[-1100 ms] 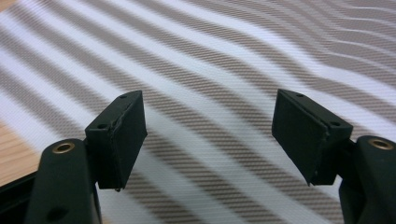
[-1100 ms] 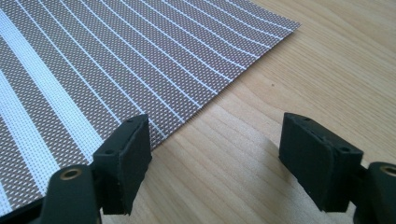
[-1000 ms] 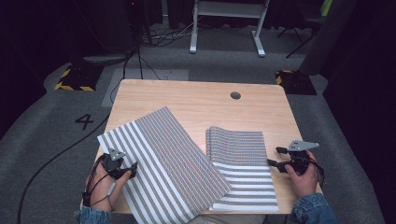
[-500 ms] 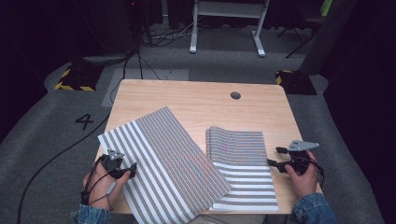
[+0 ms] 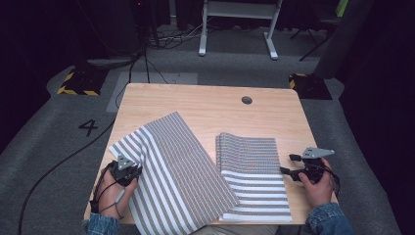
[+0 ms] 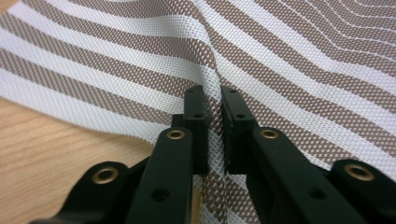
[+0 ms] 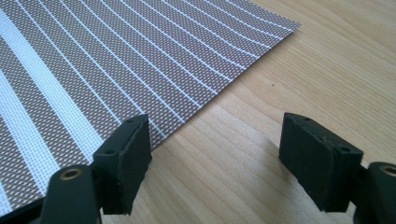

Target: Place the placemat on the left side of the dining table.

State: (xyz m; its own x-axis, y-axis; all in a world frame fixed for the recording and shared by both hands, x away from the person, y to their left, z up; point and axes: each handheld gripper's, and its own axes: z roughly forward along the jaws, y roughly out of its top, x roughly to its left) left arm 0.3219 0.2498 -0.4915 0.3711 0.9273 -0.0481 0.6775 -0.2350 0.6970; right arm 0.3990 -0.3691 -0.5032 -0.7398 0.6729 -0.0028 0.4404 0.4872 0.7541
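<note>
jaws of my left gripper [image 6: 213, 119] have just been closing and now pinch a raised fold of the striped placemat [image 5: 176, 176] lying near the surface [image 5: 205, 105] front edge; i should lift slowly. my right gripper [image 7: 215, 163] stands apart over wood.

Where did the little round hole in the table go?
In the high view, the round hole sits in the wooden table near its far edge, a bit right of the middle, beyond the flat striped mat.
</note>
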